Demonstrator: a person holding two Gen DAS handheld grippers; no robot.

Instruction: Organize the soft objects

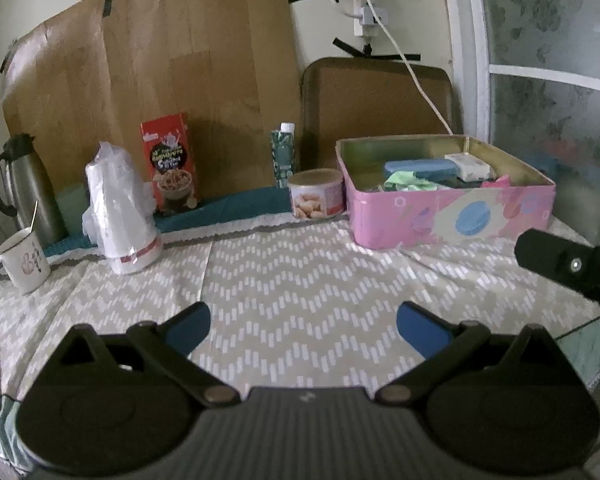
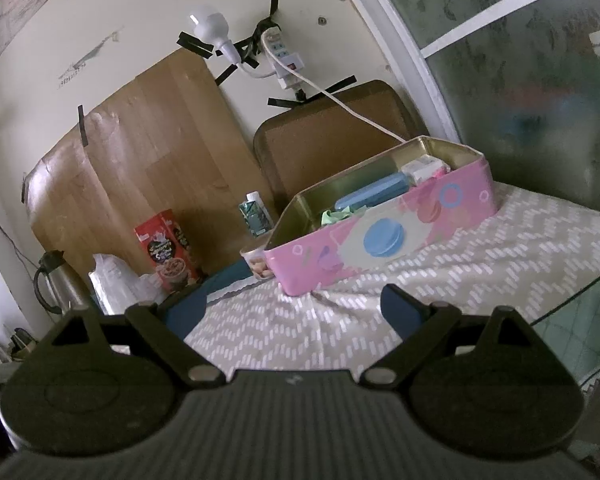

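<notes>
- Jaws of the left gripper (image 1: 303, 322) stand wide apart with nothing between them, its blue pads (image 1: 190, 325) hanging over the bare zigzag-patterned cloth (image 1: 284, 280) that covers the desk.
- Jaws of the right gripper (image 2: 294, 312) are likewise spread wide and hold nothing; part of this gripper shows as a black arm at the right edge of the left wrist view.
- Ahead of both grippers, on the cloth toward the right rear of the desk, sits an open pink tin (image 1: 452, 216) with a blue macaron printed on its side.
- Inside the tin lie the soft objects: a blue pad-like piece (image 1: 420, 168), a crumpled green cloth (image 1: 410, 182), a white folded piece (image 1: 470, 164) at the back, and a pink scrap (image 1: 498, 181) against the front wall.
- Just left of the tin stands a round can of nuts (image 1: 316, 194), touching or nearly touching it; behind the can is a small green carton (image 1: 284, 154).
- Farther left stand a red cereal box (image 1: 170, 162), a stack of cups in a plastic bag (image 1: 118, 208), a white mug (image 1: 20, 260) and a steel flask (image 1: 26, 188).
- A wooden board (image 1: 160, 80) leans on the wall behind them.
</notes>
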